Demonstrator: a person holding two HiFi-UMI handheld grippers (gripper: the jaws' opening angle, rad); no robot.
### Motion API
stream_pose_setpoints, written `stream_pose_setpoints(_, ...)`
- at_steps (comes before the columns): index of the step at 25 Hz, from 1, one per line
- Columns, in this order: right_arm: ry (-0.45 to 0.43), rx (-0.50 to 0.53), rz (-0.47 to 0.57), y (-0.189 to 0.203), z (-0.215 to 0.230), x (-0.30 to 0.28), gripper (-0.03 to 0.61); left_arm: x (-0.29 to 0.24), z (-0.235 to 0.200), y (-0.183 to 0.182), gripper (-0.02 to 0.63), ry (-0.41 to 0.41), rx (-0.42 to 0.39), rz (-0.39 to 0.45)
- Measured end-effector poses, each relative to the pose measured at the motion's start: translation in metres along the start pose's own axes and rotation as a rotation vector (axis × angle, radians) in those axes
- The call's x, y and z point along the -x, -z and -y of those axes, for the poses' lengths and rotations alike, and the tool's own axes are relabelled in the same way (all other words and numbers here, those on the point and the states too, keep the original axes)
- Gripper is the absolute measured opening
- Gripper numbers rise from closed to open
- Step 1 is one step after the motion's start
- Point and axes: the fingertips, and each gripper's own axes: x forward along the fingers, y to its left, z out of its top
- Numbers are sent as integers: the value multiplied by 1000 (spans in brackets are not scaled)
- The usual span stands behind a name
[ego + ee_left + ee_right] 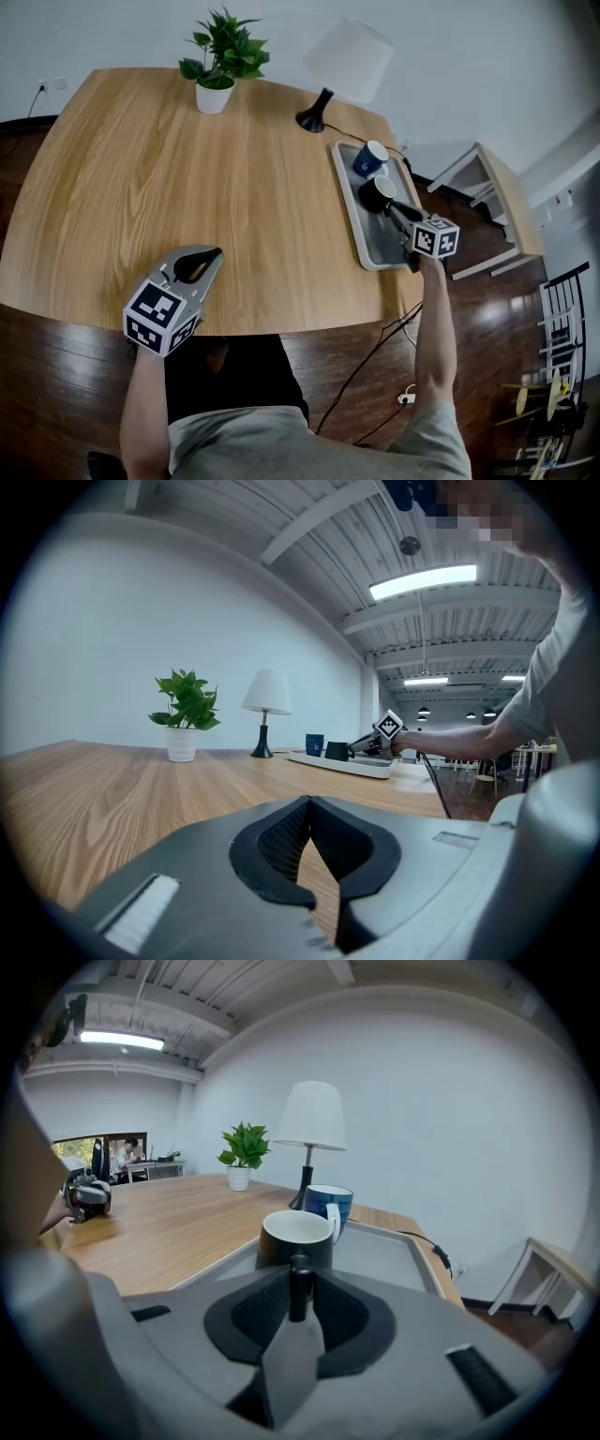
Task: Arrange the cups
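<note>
A black cup (378, 194) (297, 1237) stands on the grey tray (375, 253) (398, 1258) at the table's right side. My right gripper (399, 212) (300, 1279) is shut on the cup's black handle, which shows as a thin post pinched between the pads. Just beyond it on the same tray stands a blue cup (372, 157) (328, 1204) with a white inside. My left gripper (208, 255) (309, 804) hovers near the table's front edge, far left of the tray, shut with nothing in it. In the left gripper view the tray (342, 762) and both cups look small and distant.
A potted plant (217, 56) (243, 1152) and a white-shaded lamp (342, 66) (309, 1129) stand at the back of the round wooden table (187, 187). The lamp's cable runs past the tray's far end. A pale side table (497, 202) stands off to the right.
</note>
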Motion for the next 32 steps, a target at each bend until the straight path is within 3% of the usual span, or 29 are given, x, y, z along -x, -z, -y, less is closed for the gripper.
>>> stream_pose_setpoints(2,16,9,-19,1,4,2,102,0,1,-1,8,-3,0,2)
stream_pose_setpoints(5,53,-1,-25,1,16,16,175,-2,3,-3,9,-7,-1,5)
stream_pose_setpoints(8,95,-11,62,-15,7,48,175,-6,4,-4,9,3,-9,0)
stream_pose_setpoints(10,34,3,197,-45,-43,69,124,-5,3,-4,8,8,-12,-1)
stream_pose_setpoints(13,-183,22,371,-79,-168,73,120,-3,2,-2,8,8,-13,6)
stream_pose_setpoints(16,-389,46,414,-78,-287,57,120,-1,4,0,9,22,-12,8)
stream_pose_setpoints(20,-473,72,430,-83,-371,37,120,6,4,-1,9,47,-9,11)
stream_pose_setpoints(24,-510,19,416,-78,-399,13,118,11,0,1,9,17,-7,6)
stream_pose_setpoints(32,-481,0,348,-70,-412,-12,110,-3,6,3,9,40,-7,1)
